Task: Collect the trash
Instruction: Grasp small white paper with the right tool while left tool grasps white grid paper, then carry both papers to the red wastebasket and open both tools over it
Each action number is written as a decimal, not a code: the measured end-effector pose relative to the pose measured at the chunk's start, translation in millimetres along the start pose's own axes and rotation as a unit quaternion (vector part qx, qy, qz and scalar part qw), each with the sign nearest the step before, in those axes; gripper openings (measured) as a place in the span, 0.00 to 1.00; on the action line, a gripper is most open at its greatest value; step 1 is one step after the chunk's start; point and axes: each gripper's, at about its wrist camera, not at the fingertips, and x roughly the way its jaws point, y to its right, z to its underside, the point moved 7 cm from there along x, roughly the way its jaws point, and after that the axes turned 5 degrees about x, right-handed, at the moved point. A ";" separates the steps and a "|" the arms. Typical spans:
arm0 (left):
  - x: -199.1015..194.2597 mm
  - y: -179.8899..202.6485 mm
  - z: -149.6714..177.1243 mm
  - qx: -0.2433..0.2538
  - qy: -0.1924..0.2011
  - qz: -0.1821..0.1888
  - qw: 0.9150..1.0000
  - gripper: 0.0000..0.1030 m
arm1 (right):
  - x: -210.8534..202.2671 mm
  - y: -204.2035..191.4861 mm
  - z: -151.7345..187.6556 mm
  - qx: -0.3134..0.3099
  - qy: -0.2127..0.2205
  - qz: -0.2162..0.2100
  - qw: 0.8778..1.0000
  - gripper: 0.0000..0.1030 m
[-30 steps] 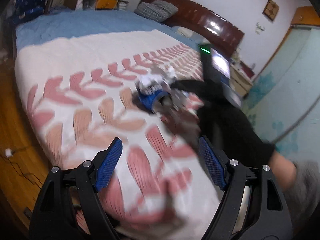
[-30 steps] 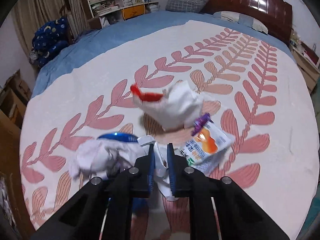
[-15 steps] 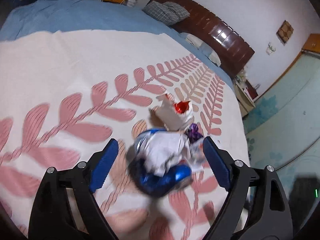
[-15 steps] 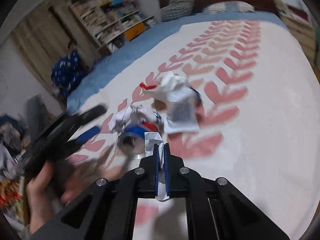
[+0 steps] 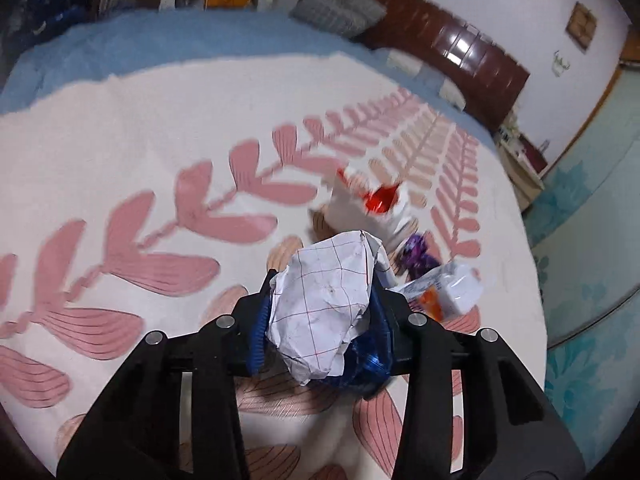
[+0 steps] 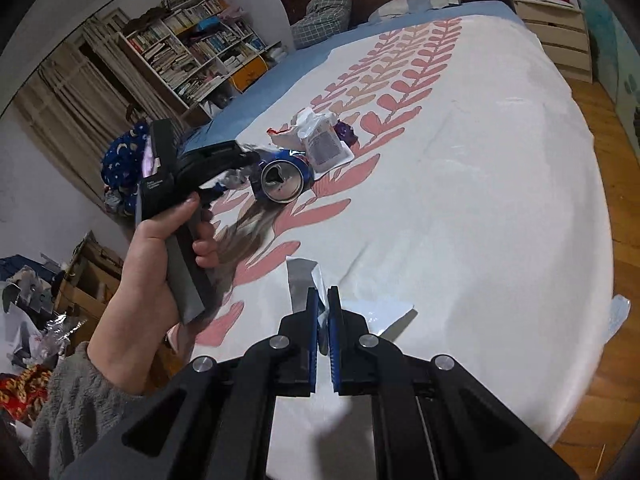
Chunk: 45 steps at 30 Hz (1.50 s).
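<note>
Closing left claw (image 5: 322,316) around can (image 6: 281,175)

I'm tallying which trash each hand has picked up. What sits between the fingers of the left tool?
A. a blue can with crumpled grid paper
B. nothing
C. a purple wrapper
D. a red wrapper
A: in the left wrist view the left tool is closing around the blue can with crumpled grid paper on it; the red wrapper and purple wrapper lie farther off on the bedspread.
</note>
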 end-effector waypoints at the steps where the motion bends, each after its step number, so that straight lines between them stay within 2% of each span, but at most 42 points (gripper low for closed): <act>1: -6.6 -0.3 -2.2 0.001 0.007 -0.001 1.000 0.40 | -8.5 2.1 3.2 0.000 0.002 -0.001 1.000 0.06; 5: -54.2 0.4 3.3 0.004 0.038 -0.009 0.999 0.40 | -43.2 14.6 6.2 0.008 0.015 0.001 1.000 0.06; 9: -113.9 19.3 20.7 0.015 0.067 0.010 0.998 0.40 | -109.6 34.2 3.2 0.007 0.049 0.011 0.999 0.06; 11: -150.8 40.1 34.0 0.027 0.080 0.024 0.996 0.40 | -158.6 51.3 -4.9 0.010 0.073 0.014 0.997 0.06; 16: -223.7 121.1 64.5 0.087 0.096 0.070 0.989 0.40 | -281.5 96.7 -16.6 -0.003 0.143 0.048 0.989 0.06; 17: -236.3 143.5 73.4 0.098 0.095 0.089 0.987 0.40 | -318.2 116.9 -12.8 0.006 0.160 0.057 0.986 0.06; 19: -256.9 194.0 96.4 0.123 0.083 0.132 0.980 0.40 | -357.7 145.5 -6.3 0.023 0.174 0.071 0.982 0.07; 21: -269.1 249.3 124.4 0.149 0.063 0.179 0.970 0.40 | -403.7 188.5 18.5 0.052 0.184 0.098 0.977 0.07; 22: -272.3 292.5 149.7 0.171 0.041 0.215 0.961 0.41 | -423.4 214.8 38.5 0.068 0.183 0.119 0.973 0.07; 24: -272.5 341.8 188.2 0.197 0.011 0.255 0.947 0.41 | -448.2 259.5 74.8 0.098 0.176 0.153 0.968 0.07; 26: -265.9 403.5 249.0 0.241 -0.039 0.290 0.925 0.41 | -464.5 314.5 132.5 0.157 0.151 0.183 0.959 0.07; 28: -258.1 458.8 320.5 0.285 -0.099 0.323 0.897 0.41 | -467.9 352.8 181.1 0.214 0.124 0.187 0.951 0.07; 29: -255.2 474.1 345.5 0.303 -0.119 0.332 0.886 0.41 | -469.7 380.9 223.7 0.285 0.110 0.169 0.937 0.07; 30: -253.3 490.3 374.7 0.324 -0.141 0.340 0.871 0.41 | -472.6 395.7 245.6 0.318 0.106 0.161 0.928 0.07; 31: -250.7 507.3 411.2 0.350 -0.170 0.347 0.853 0.41 | -472.8 408.1 270.3 0.345 0.100 0.159 0.920 0.07; 32: -247.8 520.5 447.2 0.378 -0.197 0.349 0.835 0.41 | -471.2 426.3 305.9 0.373 0.085 0.179 0.906 0.07; 33: -245.9 526.7 470.8 0.397 -0.213 0.349 0.822 0.41 | -465.7 434.3 325.9 0.384 0.072 0.191 0.901 0.07; 35: -239.1 533.7 533.8 0.447 -0.254 0.345 0.785 0.41 | -455.0 452.2 371.9 0.414 0.043 0.206 0.885 0.07; 36: -234.9 532.1 560.6 0.471 -0.267 0.337 0.770 0.41 | -451.1 457.4 383.1 0.426 0.034 0.207 0.880 0.07; 38: -225.6 526.5 591.5 0.515 -0.281 0.312 0.747 0.41 | -449.7 467.2 411.5 0.449 0.021 0.215 0.867 0.07; 39: -222.0 524.2 602.9 0.540 -0.279 0.295 0.737 0.41 | -448.6 470.0 419.6 0.454 0.019 0.213 0.865 0.07; 40: -221.6 526.4 606.1 0.547 -0.282 0.291 0.733 0.41 | -447.6 472.1 426.7 0.460 0.016 0.210 0.863 0.07; 45: -217.2 527.8 612.5 0.556 -0.290 0.287 0.725 0.41 | -437.9 467.7 431.0 0.456 0.012 0.201 0.867 0.10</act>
